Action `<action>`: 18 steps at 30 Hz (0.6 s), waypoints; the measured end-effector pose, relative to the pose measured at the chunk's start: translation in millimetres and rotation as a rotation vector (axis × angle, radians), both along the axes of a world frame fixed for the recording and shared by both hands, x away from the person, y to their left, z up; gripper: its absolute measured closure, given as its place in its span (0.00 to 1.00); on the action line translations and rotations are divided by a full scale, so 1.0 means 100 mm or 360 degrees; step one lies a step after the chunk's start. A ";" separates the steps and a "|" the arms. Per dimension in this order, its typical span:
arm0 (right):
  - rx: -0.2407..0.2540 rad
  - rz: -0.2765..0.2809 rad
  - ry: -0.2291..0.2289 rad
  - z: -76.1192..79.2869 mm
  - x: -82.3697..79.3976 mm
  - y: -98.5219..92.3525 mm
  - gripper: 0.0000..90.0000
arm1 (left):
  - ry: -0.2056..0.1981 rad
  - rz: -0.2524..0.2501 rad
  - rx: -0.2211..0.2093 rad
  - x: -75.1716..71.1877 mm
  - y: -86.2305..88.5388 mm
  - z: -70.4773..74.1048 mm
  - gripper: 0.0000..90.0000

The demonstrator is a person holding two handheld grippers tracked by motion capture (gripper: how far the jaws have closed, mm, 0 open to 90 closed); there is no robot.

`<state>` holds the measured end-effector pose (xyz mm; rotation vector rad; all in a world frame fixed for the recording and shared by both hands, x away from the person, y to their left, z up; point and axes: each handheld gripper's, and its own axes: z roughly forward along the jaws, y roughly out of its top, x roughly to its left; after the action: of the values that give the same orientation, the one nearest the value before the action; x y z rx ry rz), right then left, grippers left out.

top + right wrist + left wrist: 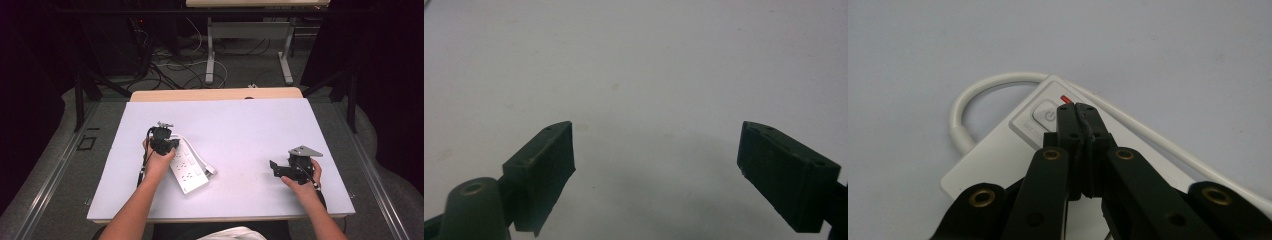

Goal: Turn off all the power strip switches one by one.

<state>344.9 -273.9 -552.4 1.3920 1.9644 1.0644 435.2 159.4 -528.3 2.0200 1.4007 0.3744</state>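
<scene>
Left hand-held gripper (1076,106) closed, tips at power strip (1013,150) button (1046,116).

I see a flat pale-lavender counter (250,130) with a wooden far edge; a white plastic power strip (187,167) lies on it at left, its white cord (960,107) looped beside.

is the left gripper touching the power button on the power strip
Cannot tell. In the left gripper view the shut left gripper tips overlap the power strip beside its power button, but no contact or gap shows plainly.

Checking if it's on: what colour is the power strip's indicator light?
Red indicator light, clearest in the left gripper view.
</scene>
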 end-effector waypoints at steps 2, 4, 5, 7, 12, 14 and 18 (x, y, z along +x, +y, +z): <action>0.0001 0.0002 0.0002 0.00 0.00 0.00 0.16 | -0.0004 -0.0012 -0.0003 -0.02 -0.01 0.00 1.00; -0.0004 0.0000 0.0004 0.00 0.00 0.00 0.16 | -0.0002 -0.0027 0.0002 -0.04 -0.02 0.00 1.00; -0.0003 0.0000 0.0002 0.00 0.00 0.00 0.16 | -0.0009 -0.0036 0.0000 -0.05 -0.02 0.00 1.00; -0.0002 0.0000 0.0003 0.00 0.00 0.00 0.16 | -0.0012 -0.0048 -0.0006 -0.07 -0.03 0.01 1.00; -0.0003 0.0004 0.0003 0.00 0.00 0.00 0.16 | -0.0022 -0.0081 -0.0008 -0.12 -0.06 0.00 1.00; 0.0002 0.0009 0.0006 0.00 0.00 0.01 0.16 | -0.0013 -0.0089 -0.0014 -0.15 -0.07 -0.01 1.00; -0.0002 0.0008 0.0006 0.00 0.00 0.01 0.16 | -0.0017 -0.0108 -0.0013 -0.17 -0.09 -0.01 1.00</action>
<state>344.6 -272.7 -552.6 1.3904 1.9718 1.0630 417.9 150.9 -529.4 2.0500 1.3214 0.3487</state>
